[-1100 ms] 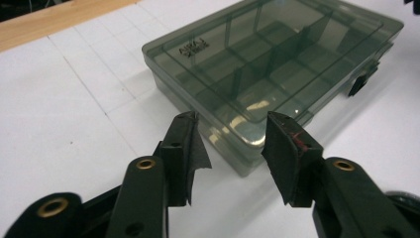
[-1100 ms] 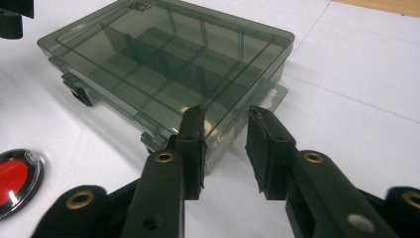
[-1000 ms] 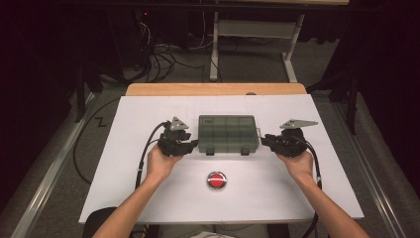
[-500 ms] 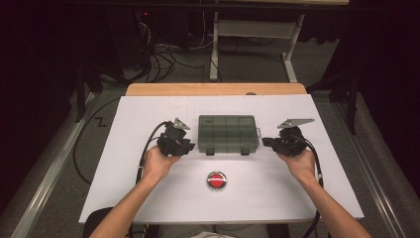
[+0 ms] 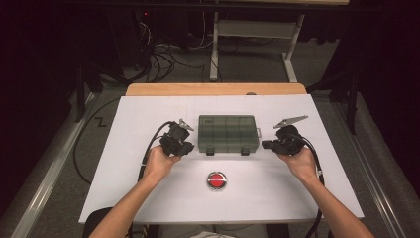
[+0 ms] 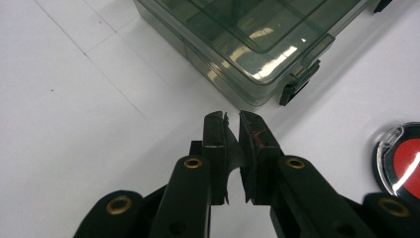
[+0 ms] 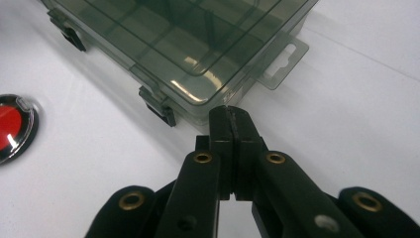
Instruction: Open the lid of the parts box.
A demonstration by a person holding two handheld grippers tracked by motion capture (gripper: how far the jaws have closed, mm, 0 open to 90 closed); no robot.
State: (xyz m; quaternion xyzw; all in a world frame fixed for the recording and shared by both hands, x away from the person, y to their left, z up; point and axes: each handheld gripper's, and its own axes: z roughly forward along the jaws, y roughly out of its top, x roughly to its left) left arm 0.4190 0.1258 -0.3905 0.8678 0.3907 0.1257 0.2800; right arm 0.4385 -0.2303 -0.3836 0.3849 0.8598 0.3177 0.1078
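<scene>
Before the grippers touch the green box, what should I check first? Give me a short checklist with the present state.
1. Box lid closed, both front latches down: ok.
2. Left gripper near the box's corner, not touching: ok.
3. Left jaws: a narrow gap, nothing held: ok.
4. Right gripper jaws pressed together, empty: not ok for grasping.
5. Red button apart from both hands: ok.
6. Box contents: cannot tell.

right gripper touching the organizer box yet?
Apart. In the high view, white table shows between the right gripper and the box. The right gripper view has the shut tips just short of its corner.
</scene>
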